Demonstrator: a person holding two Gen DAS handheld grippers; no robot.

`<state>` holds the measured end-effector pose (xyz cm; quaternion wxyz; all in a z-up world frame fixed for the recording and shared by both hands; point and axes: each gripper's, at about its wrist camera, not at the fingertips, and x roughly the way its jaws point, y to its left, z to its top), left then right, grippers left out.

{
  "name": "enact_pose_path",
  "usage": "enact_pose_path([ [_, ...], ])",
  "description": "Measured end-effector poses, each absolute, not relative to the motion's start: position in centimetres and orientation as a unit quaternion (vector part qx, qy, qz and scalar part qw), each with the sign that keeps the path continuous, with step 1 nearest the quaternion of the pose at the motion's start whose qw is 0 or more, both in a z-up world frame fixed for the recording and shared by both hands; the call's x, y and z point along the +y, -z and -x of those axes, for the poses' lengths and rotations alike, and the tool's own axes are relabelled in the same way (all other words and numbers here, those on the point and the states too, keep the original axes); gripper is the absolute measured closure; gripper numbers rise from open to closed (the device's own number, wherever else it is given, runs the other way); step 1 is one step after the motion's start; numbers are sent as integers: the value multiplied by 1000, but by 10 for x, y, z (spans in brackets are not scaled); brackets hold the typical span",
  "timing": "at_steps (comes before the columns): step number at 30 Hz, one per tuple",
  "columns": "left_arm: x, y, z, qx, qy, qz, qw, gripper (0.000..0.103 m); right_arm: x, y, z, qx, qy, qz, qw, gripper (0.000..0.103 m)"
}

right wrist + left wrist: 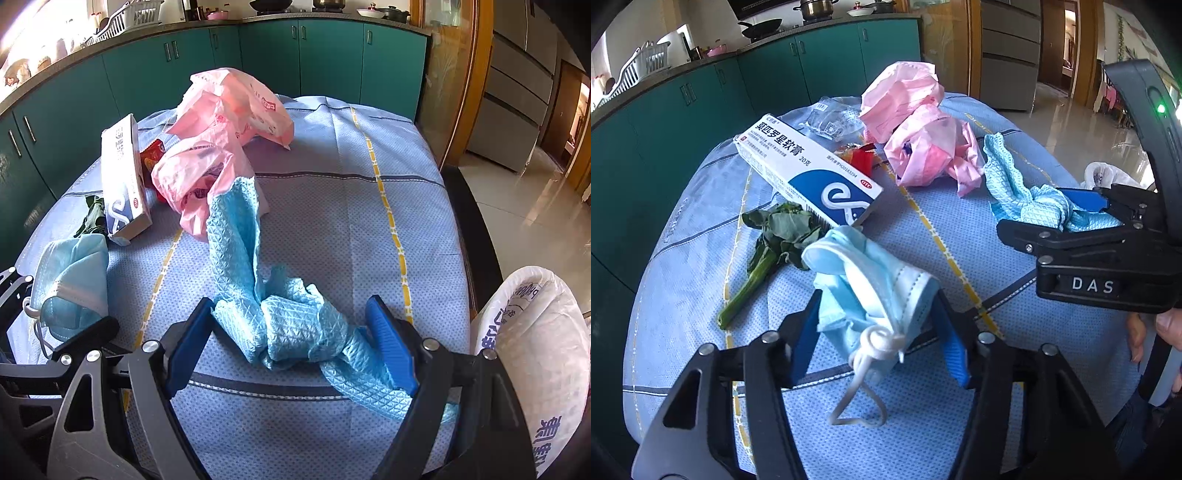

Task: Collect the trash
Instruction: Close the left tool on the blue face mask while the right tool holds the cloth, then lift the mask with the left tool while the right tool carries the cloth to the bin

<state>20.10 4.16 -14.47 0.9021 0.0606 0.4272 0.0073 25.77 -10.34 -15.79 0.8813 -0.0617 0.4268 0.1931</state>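
Observation:
A crumpled light-blue face mask (871,291) stands bunched up between the blue pads of my left gripper (877,306), which is shut on it; its white ear loop (857,398) dangles onto the tablecloth. The mask (70,280) also shows at the left edge of the right wrist view. A blue waffle cloth (258,295) lies in a long twist on the table. My right gripper (290,306) is open around the cloth's bunched near end; the left pad just meets the cloth and the cloth runs under the right pad. From the left wrist view the right gripper (1082,214) is at the right.
A white-and-blue medicine box (809,166), a wilted green vegetable (775,236), pink plastic bags (916,122), a clear wrapper (827,118) and a red wrapper (862,158) lie on the blue-clothed table (960,369). A white printed bag (535,350) hangs at the right. Green cabinets (701,110) stand behind.

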Motion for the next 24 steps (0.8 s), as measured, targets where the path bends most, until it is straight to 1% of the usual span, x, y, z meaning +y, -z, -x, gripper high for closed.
enact_pose_path([
  [5, 43, 143, -200, 425, -4, -62, 903, 56, -103, 158, -258, 426, -194, 61, 882, 20],
  [9, 40, 141, -199, 420, -2, -61, 905, 61, -104, 157, -257, 422, -204, 54, 882, 21],
  [10, 39, 141, -199, 419, -1, -61, 906, 62, -104, 157, -257, 422, -208, 51, 881, 22],
  [12, 39, 139, -198, 415, -2, -59, 908, 63, -103, 155, -255, 419, -209, 52, 882, 35],
  [15, 40, 135, -195, 405, -6, -53, 913, 65, -106, 152, -254, 415, -212, 42, 884, 45],
  [18, 43, 129, -193, 390, -9, -44, 920, 70, -110, 149, -253, 414, -216, 38, 883, 51],
  [20, 45, 124, -191, 379, -6, -37, 924, 72, -111, 146, -250, 410, -222, 40, 884, 53],
  [24, 43, 120, -188, 368, 4, -33, 929, 72, -114, 141, -243, 401, -223, 48, 887, 53],
])
